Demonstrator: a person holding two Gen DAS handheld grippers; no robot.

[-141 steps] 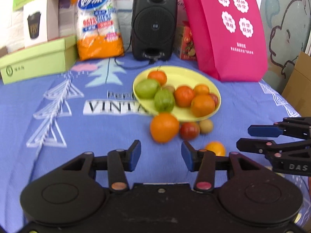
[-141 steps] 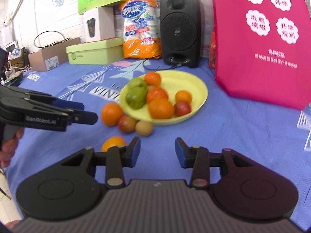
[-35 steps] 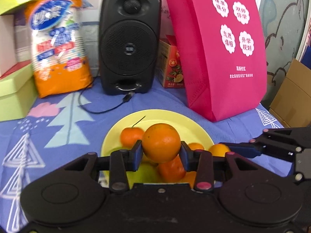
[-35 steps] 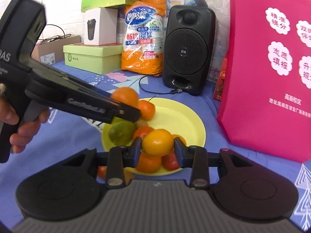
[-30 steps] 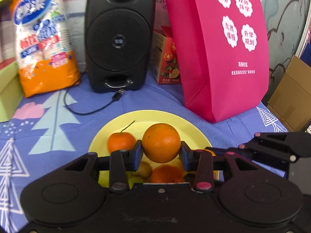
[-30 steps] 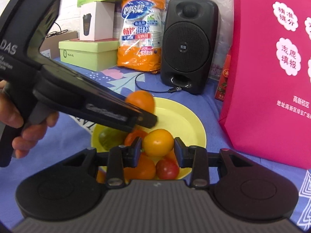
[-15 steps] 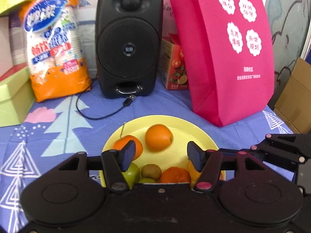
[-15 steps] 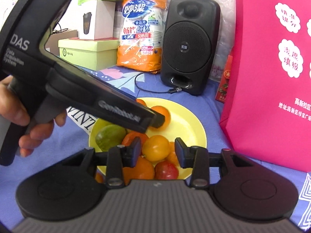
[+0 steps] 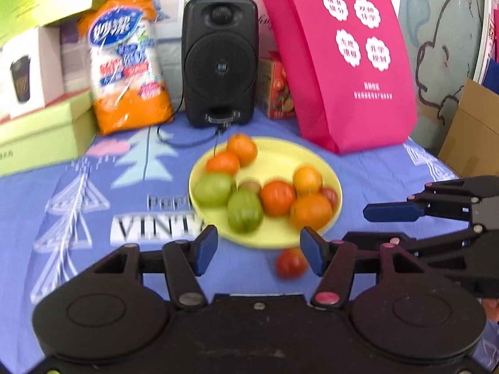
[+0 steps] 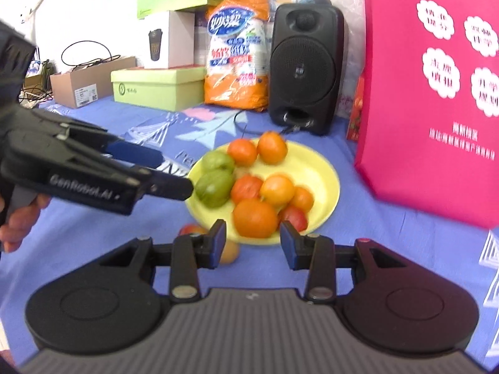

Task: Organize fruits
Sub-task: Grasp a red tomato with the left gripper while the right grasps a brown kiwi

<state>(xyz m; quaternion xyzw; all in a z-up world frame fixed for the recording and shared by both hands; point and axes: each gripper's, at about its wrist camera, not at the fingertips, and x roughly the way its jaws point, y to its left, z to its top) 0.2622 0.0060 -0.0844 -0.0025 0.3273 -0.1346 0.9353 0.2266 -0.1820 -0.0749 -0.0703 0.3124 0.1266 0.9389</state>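
**Both grippers empty above the near rim of the fruit plate**

Yellow plate (image 9: 315, 155) sits on the blue printed tablecloth (image 9: 93, 249), in front of the black speaker (image 9: 220, 59) and left of the pink bag (image 9: 343, 62). On the plate: two green fruits side by side at the left, one of them (image 9: 213, 188) nearer the rim; two oranges touching each other at the far edge, the rear one (image 9: 241, 149); a dense cluster toward the right with a large orange (image 9: 310, 211) at the near rim, a yellow-orange fruit (image 9: 307, 180) behind it, and a red fruit partly hidden at the right edge. A small brownish fruit shows between the green pair and the cluster.

Off the plate: a red fruit (image 9: 290, 263) lies on the cloth just beside the near rim. In the right wrist view a second, yellowish fruit (image 10: 229, 252) lies next to it, partly hidden behind the gripper finger.

Left gripper (image 9: 259, 251): jaws spread, nothing between the pads. Held by a hand (image 10: 21, 218) visible at the left of the right wrist view.

Right gripper (image 10: 252, 243): jaws apart, narrower than the left, pads pressing on nothing; the large orange appears in the gap but lies beyond, on the plate.

Frames are motion-blurred.
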